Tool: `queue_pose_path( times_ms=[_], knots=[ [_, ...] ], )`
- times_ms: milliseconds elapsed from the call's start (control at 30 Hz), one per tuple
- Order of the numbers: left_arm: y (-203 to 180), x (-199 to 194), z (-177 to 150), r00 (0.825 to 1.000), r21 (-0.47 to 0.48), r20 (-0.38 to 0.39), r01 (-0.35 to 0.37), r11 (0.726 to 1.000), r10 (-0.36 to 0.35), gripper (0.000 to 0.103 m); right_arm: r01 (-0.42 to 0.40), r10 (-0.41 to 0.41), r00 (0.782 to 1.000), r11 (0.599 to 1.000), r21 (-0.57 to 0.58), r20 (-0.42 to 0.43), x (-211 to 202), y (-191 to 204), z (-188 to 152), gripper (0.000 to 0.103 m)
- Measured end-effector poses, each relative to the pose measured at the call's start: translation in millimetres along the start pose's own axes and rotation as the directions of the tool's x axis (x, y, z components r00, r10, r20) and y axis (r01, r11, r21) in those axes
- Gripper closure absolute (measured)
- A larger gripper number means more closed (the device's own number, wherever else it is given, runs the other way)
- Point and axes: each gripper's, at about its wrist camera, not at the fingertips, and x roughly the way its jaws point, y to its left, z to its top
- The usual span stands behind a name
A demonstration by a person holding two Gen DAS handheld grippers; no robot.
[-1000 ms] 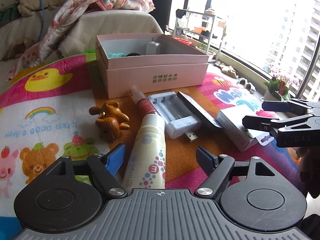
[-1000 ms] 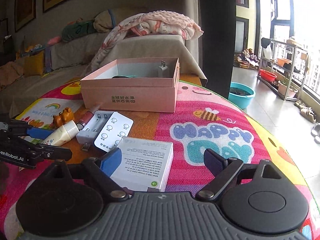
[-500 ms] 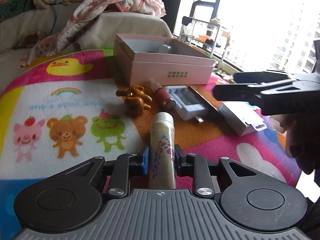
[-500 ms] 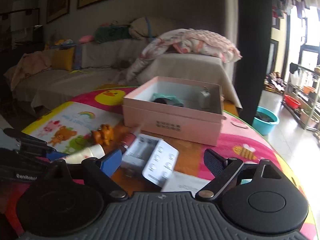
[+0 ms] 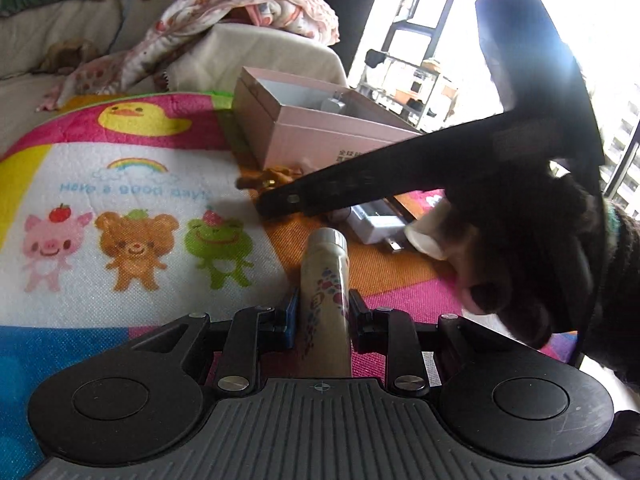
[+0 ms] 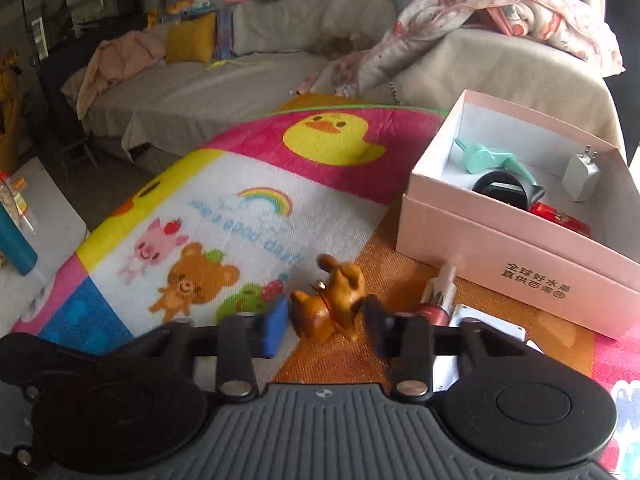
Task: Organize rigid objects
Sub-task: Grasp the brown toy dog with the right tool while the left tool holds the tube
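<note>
play mat (image 6: pixel 224 184) | pink box (image 6: pixel 500 240): charger, teal tool | left gripper (image 5: pixel 322 314) clamps tube (image 5: pixel 325 280) | right gripper (image 6: pixel 326 326) closing around dog figurine (image 6: pixel 332 300)

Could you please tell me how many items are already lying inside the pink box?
4 visible: a teal plastic toy at the back, a black round object mid-box, a white charger plug against the right wall, a red item nearest. The pink box's front wall may hide more.
</note>
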Motion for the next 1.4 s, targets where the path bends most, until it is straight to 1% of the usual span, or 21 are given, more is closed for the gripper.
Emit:
queue_pose_path(
  times_ms=[100, 133, 167, 233, 333, 400, 467, 500, 567, 667, 733, 800, 867, 967, 1000, 1033, 1133, 1300, 1333, 1400],
  knots=[
    [-1.8, 0.6, 0.4, 1.000, 0.005, -0.002, -0.007, 1.000, 0.007, 0.075, 0.013, -0.012, 0.999, 1.000, -0.028, 0.030, -25.9, -0.7, -13.1, 0.069],
    [-2.6, 1.1, 0.8, 1.000, 0.009, -0.004, -0.009, 1.000, 0.009, 0.075, 0.010, -0.009, 0.999, 0.999, -0.039, 0.033, -36.3, -2.8, -18.1, 0.071],
    [-3.4, 2.1, 2.0, 1.000, 0.012, -0.006, -0.013, 1.000, 0.013, 0.075, 0.011, -0.009, 0.999, 0.999, -0.050, 0.035, -45.6, -4.0, -23.7, 0.078],
    [-3.6, 4.8, 4.5, 1.000, 0.006, -0.008, -0.013, 1.000, 0.013, 0.075, 0.014, -0.011, 0.999, 0.997, -0.078, 0.038, -65.1, -7.5, -36.6, 0.082],
    [-4.1, 12.3, 10.3, 1.000, -0.006, -0.008, -0.019, 1.000, 0.019, 0.075, 0.010, -0.007, 1.000, 0.996, -0.086, 0.030, -87.5, -15.9, -55.2, 0.083],
    [-6.8, 18.3, 14.0, 0.999, -0.003, -0.005, -0.034, 0.999, 0.034, 0.075, 0.036, -0.033, 0.999, 0.995, -0.092, 0.035, -98.1, -19.2, -65.4, 0.082],
    [-10.2, 23.6, 16.8, 0.999, 0.003, -0.002, -0.053, 0.999, 0.053, 0.075, 0.069, -0.064, 0.996, 0.994, -0.088, 0.064, -105.6, -21.0, -72.1, 0.082],
    [-11.6, 25.2, 17.9, 0.998, 0.007, -0.001, -0.062, 0.998, 0.062, 0.075, 0.080, -0.073, 0.994, 0.994, -0.080, 0.083, -107.4, -22.3, -72.5, 0.081],
    [-13.7, 26.1, 18.3, 0.997, 0.020, -0.001, -0.074, 0.997, 0.074, 0.075, 0.081, -0.074, 0.991, 0.995, -0.052, 0.113, -105.9, -27.0, -68.1, 0.074],
    [-10.3, 22.9, 18.3, 0.996, 0.007, -0.003, -0.085, 0.996, 0.085, 0.075, 0.041, -0.040, 0.987, 0.999, -0.002, 0.153, -95.6, -30.8, -54.9, 0.067],
    [-3.3, 19.8, 18.4, 0.994, -0.017, 0.005, -0.107, 0.994, 0.107, 0.075, 0.031, -0.032, 0.986, 0.999, 0.009, 0.161, -83.0, -29.5, -47.7, 0.064],
    [4.2, 16.9, 18.2, 0.993, -0.049, 0.013, -0.119, 0.992, 0.120, 0.075, 0.038, -0.037, 0.986, 0.999, -0.003, 0.160, -68.9, -24.6, -42.5, 0.061],
    [8.3, 16.0, 18.3, 0.994, -0.072, 0.015, -0.108, 0.992, 0.109, 0.075, 0.043, -0.038, 0.988, 0.999, -0.030, 0.147, -54.5, -18.3, -39.6, 0.051],
    [4.9, 15.8, 17.7, 0.993, -0.054, 0.018, -0.120, 0.991, 0.121, 0.075, 0.061, -0.055, 0.992, 0.997, -0.053, 0.112, -37.9, -11.9, -39.3, 0.052],
    [4.2, 15.9, 17.7, 0.992, -0.051, 0.019, -0.122, 0.991, 0.123, 0.075, 0.061, -0.055, 0.993, 0.997, -0.056, 0.101, -37.2, -11.2, -40.9, 0.054],
    [4.0, 15.9, 17.7, 0.992, -0.050, 0.020, -0.121, 0.991, 0.122, 0.075, 0.052, -0.046, 0.995, 0.997, -0.065, 0.090, -38.6, -11.0, -43.6, 0.067],
    [5.3, 15.5, 17.6, 0.993, -0.059, 0.021, -0.115, 0.992, 0.116, 0.075, 0.030, -0.023, 0.997, 0.996, -0.082, 0.079, -54.2, -11.6, -58.5, 0.067],
    [0.2, 24.1, 24.4, 0.993, -0.050, 0.007, -0.118, 0.992, 0.119, 0.074, 0.019, -0.012, 0.999, 0.987, -0.159, 0.051, -84.3, -16.0, -88.9, 0.067],
    [-2.8, 28.8, 27.6, 0.993, -0.041, -0.001, -0.116, 0.992, 0.116, 0.074, 0.027, -0.020, 0.999, 0.984, -0.173, 0.046, -88.9, -17.5, -93.5, 0.067],
    [-10.8, 38.9, 33.3, 0.993, -0.023, -0.012, -0.119, 0.993, 0.119, 0.074, 0.086, -0.077, 0.995, 0.978, -0.191, 0.056, -93.7, -21.7, -99.7, 0.058]
  ],
)
